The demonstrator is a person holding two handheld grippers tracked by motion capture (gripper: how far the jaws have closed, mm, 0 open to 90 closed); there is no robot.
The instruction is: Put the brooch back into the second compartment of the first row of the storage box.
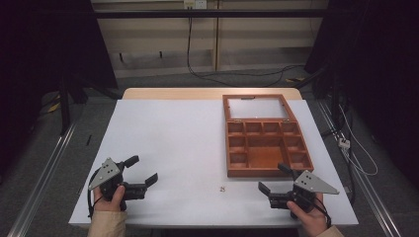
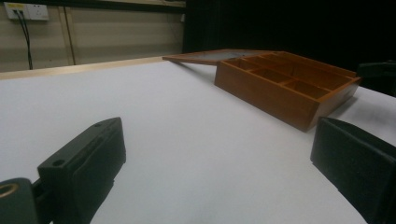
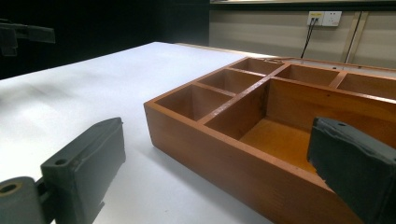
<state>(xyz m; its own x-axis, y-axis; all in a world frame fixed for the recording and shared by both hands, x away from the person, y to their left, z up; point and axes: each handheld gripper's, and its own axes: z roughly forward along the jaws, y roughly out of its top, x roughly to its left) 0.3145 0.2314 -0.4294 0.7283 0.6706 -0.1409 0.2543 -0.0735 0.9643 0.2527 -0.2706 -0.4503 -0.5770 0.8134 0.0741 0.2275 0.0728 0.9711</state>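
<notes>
A brown wooden box (image 1: pixel 267 143) with several compartments lies open on the right half of the white table (image 1: pixel 173 138), its glass lid (image 1: pixel 257 107) folded flat behind it. All its compartments look bare. My left gripper (image 1: pixel 144 170) rests at the table's near left, open, with nothing between its jaws. My right gripper (image 1: pixel 273 177) rests at the near right, open, just in front of the box's front wall (image 3: pixel 219 158). In the left gripper view the box (image 2: pixel 285 86) sits far ahead to the right, beyond my left gripper (image 2: pixel 217 158).
A tiny pale object (image 1: pixel 222 188) lies on the table between the two grippers, near the front edge. Cables (image 1: pixel 237 74) run along the floor behind the table. Metal rails (image 1: pixel 44 168) flank the table on both sides.
</notes>
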